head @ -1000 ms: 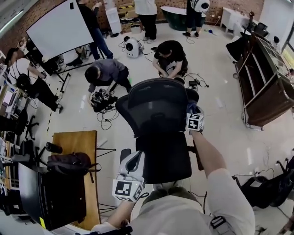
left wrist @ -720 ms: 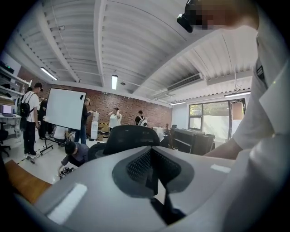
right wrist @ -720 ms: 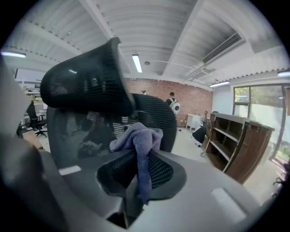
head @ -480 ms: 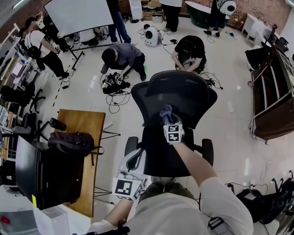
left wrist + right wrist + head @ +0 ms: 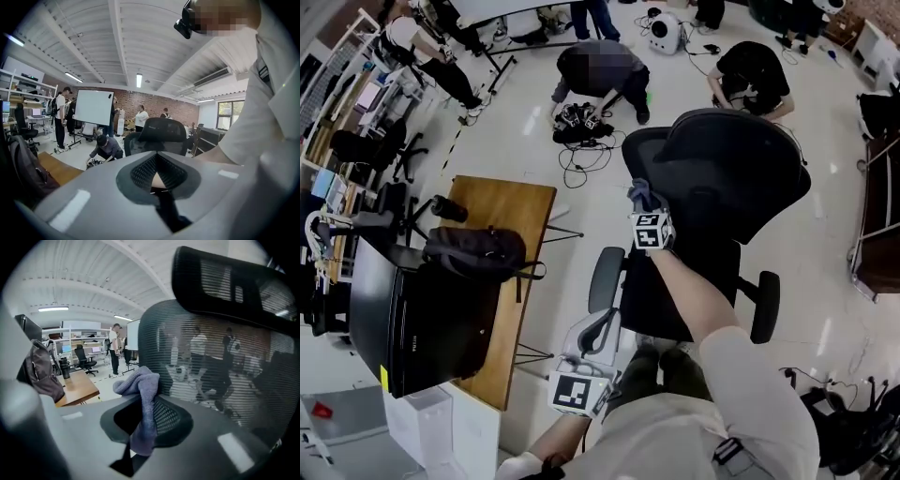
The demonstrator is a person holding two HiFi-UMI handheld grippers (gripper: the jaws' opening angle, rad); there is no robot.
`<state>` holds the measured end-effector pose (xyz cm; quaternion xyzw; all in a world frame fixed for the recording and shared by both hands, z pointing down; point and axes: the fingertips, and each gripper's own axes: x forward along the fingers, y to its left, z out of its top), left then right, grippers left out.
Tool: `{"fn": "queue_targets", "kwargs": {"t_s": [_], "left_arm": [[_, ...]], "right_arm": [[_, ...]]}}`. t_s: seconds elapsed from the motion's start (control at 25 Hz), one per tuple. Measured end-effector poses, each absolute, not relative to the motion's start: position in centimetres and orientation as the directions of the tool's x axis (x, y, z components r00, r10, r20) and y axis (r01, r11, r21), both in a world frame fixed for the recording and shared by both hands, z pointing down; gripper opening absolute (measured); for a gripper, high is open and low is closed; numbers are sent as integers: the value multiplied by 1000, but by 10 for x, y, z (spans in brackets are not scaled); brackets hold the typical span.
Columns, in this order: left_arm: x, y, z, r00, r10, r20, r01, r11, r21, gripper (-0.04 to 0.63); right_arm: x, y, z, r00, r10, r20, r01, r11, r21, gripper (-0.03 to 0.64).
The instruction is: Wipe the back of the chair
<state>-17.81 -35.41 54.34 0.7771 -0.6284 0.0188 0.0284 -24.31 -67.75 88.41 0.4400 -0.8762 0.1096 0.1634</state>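
Observation:
A black mesh office chair (image 5: pixel 727 173) stands in front of me with its seat towards me. My right gripper (image 5: pixel 648 217) is at the left edge of the chair's back, shut on a blue-grey cloth (image 5: pixel 640 195). In the right gripper view the cloth (image 5: pixel 140 397) hangs bunched between the jaws of the right gripper (image 5: pixel 149 401), against the mesh back (image 5: pixel 215 376) below the headrest (image 5: pixel 225 282). My left gripper (image 5: pixel 586 361) hangs low by my body, left of the seat. In its own view the left gripper (image 5: pixel 156 157) is shut on nothing, with the chair (image 5: pixel 159 136) farther off.
A wooden desk (image 5: pixel 511 211) with a black backpack (image 5: pixel 473 251) and a black monitor (image 5: pixel 412 328) stands to the left. Two people crouch on the floor (image 5: pixel 600 70) (image 5: pixel 750 70) beyond the chair among cables. A dark shelf unit (image 5: pixel 881 206) is at the right.
My right gripper has carried the cloth across the chair's back from its right edge to its left edge. The head view has swung, so the chair now sits further right. The left gripper stays low.

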Motion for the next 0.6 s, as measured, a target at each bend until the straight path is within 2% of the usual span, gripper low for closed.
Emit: {"fn": "queue_targets", "kwargs": {"t_s": [0.12, 0.28, 0.48, 0.6], "left_arm": [[-186, -358, 545, 229, -971, 69, -973, -227, 33, 64], [-185, -349, 540, 301, -953, 46, -953, -298, 51, 64], [-146, -356, 535, 413, -910, 23, -910, -412, 53, 64], [-119, -365, 535, 453, -891, 27, -891, -452, 50, 64]], "right_arm": [[-191, -685, 888, -490, -782, 386, -854, 519, -32, 52], [-82, -675, 897, -337, -851, 402, -934, 357, -27, 52], [74, -674, 898, -139, -897, 420, -990, 141, -26, 52], [139, -678, 897, -69, -904, 422, -998, 67, -20, 52]]}}
